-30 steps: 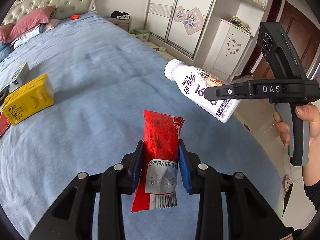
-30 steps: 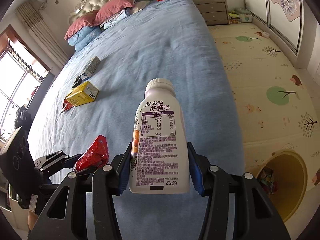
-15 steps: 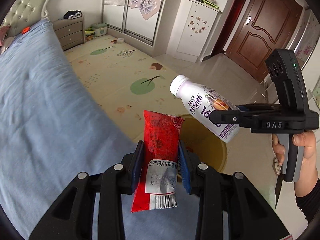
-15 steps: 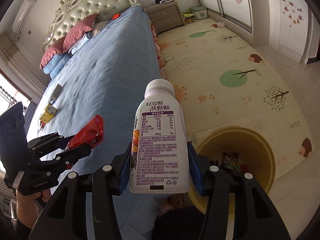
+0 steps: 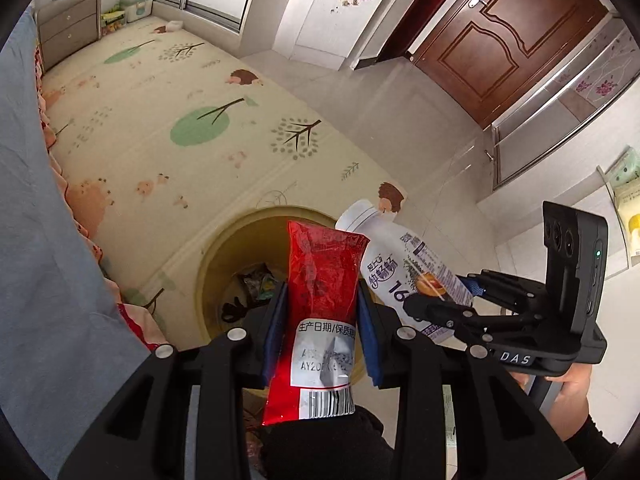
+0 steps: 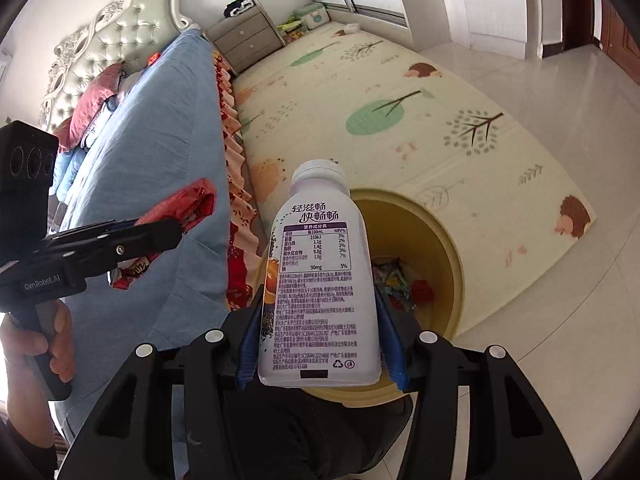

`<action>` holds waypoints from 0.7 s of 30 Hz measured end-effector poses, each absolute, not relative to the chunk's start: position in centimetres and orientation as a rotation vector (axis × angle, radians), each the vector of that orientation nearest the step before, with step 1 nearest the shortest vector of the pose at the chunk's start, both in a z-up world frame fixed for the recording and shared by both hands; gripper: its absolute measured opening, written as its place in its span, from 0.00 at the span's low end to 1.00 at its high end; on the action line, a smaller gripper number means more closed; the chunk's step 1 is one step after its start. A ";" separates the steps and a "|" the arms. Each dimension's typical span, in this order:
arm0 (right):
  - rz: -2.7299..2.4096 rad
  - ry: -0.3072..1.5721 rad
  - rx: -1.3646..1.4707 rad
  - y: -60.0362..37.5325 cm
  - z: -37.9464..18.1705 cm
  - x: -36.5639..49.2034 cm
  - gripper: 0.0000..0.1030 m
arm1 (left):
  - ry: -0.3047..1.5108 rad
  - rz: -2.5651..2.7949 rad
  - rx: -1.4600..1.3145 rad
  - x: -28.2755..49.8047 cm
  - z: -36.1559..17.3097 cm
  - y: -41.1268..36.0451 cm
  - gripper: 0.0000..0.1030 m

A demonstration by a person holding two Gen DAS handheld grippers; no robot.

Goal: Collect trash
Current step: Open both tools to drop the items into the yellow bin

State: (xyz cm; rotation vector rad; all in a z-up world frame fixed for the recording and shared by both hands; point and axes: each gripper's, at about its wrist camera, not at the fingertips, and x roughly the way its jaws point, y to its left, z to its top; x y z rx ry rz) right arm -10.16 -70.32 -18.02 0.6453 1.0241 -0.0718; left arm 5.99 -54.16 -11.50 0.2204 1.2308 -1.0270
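Carrying trash to the bin; your left gripper clamps the wrapper, right gripper clamps the bottle. Next: centre both over it, then let go.

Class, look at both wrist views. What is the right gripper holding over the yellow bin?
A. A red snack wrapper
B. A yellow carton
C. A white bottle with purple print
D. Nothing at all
C: in the right wrist view the right gripper has its blue pads pressed on either side of the white bottle, above the yellow bin; the red wrapper sits in the left gripper.
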 end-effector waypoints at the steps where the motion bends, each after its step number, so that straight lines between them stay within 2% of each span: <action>1: -0.074 1.028 0.659 -70.7 -18.6 -10.2 0.48 | 1.248 -1.035 0.222 6.0 -12.2 -54.8 0.33; 8: -0.087 1.067 0.660 -71.1 -21.0 -9.3 0.47 | 1.345 -1.008 0.214 6.6 -16.2 -56.8 0.36; 9: -0.086 1.071 0.659 -71.1 -21.2 -9.2 0.48 | 1.355 -1.005 0.201 6.9 -16.4 -56.7 0.48; 10: -0.080 1.081 0.664 -71.2 -21.7 -9.0 0.48 | 1.366 -1.006 0.182 7.1 -16.6 -56.5 0.71; 11: -0.079 1.089 0.674 -71.3 -22.1 -8.9 0.49 | 1.376 -0.999 0.163 7.4 -16.9 -56.5 0.84; 12: -0.087 1.089 0.690 -71.4 -22.4 -8.9 0.51 | 1.383 -0.982 0.147 7.6 -17.1 -56.3 0.93; 21: -0.136 1.091 0.741 -72.7 -23.7 -10.4 0.52 | 1.360 -0.939 0.310 6.2 -18.3 -57.3 0.93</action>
